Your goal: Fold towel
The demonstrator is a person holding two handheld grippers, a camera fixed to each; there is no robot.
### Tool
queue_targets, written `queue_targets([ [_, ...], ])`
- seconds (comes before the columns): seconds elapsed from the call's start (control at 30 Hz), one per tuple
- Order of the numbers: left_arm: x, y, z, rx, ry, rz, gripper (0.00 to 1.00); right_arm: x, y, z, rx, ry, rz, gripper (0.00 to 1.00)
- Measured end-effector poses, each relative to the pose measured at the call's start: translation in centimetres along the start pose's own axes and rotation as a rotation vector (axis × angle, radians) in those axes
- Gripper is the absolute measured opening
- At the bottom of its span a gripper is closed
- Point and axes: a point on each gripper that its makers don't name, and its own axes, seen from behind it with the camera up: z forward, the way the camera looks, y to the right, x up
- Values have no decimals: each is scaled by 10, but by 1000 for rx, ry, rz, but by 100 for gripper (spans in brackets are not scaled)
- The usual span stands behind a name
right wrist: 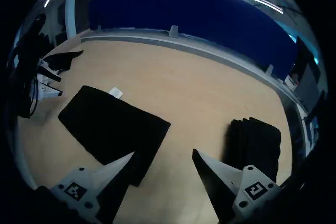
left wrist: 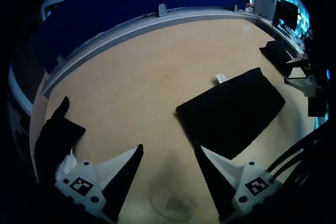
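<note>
The towel (left wrist: 231, 114) lies flat toward the table's (left wrist: 138, 77) near edge, maybe folded already. It looks soft and light; take a corner. The left claw (left wrist: 168, 145) and right claw (right wrist: 164, 152) gape wide, empty.

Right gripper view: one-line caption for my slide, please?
Open right gripper above a wooden table: flat black towel at left, stack of folded dark towels at right.
</note>
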Motion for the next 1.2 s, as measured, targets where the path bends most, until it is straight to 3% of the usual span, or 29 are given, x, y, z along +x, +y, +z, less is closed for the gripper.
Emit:
queue_targets([
  [0.2,-24,6,-16,-4,-3,-37,90,-12,-4,-14,4,-1,8,96],
  [0.47,-38,2,-23,17,2,-71,90,-20,-8,-19,25,-4,1,96],
  [1.0,-83,3,-75,76,35,-220,90,-38,-39,-23,186,-46,-148,96],
  [1.2,-98,4,-85,85,40,-264,91,-43,-44,-21,214,-63,-177,96],
])
